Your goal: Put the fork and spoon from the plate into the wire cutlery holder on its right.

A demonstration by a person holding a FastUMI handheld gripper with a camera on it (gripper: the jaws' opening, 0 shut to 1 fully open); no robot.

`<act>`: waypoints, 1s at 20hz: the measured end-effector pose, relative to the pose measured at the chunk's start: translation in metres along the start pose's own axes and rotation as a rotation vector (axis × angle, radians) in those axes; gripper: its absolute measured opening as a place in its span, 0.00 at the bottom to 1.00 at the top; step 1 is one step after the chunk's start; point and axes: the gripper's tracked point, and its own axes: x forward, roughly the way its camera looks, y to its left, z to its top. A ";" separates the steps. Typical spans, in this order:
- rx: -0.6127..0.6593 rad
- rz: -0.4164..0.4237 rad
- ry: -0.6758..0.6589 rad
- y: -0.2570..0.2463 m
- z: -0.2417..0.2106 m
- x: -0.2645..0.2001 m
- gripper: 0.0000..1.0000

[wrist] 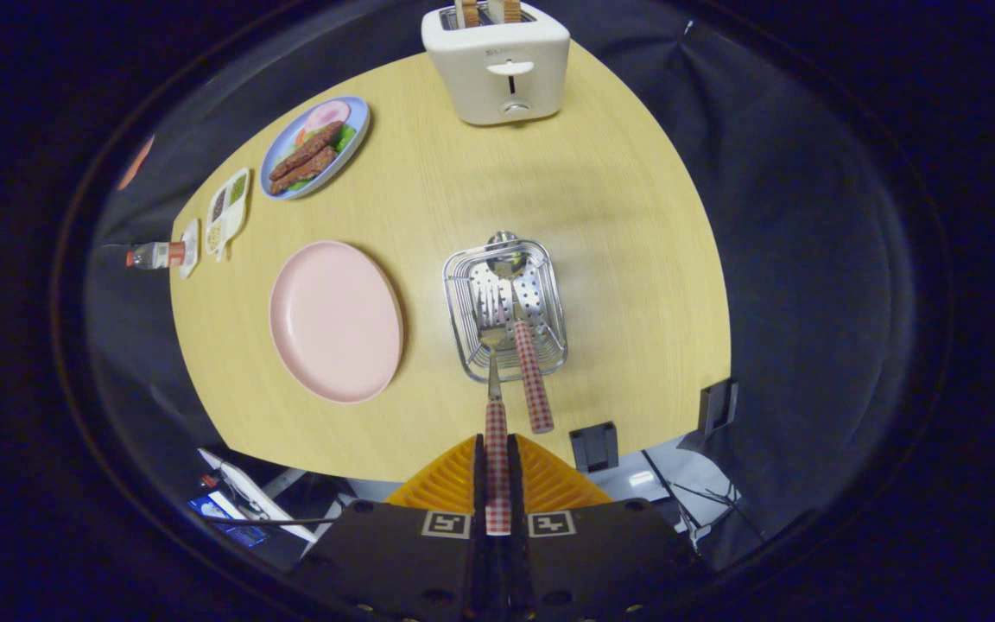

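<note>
- A light wooden table top (618, 216) with a fine straight grain and a rounded edge takes up the middle of the scene.
- Black cloth (808, 259) hangs behind and beside the table as the booth's wall, creased and folded in places.
- Two small black brackets, (593, 446) and (717, 406), sit at the table's near edge, clamped to it as far as the view lets one judge.
- Below that edge the floor area is cluttered: pale sheets or panels (636, 475) and thin dark cables (247, 521).
- Soft, even light falls on the table, with faint shadows.
</note>
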 end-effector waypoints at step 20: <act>-0.100 0.246 -0.745 0.057 0.089 -0.104 0.76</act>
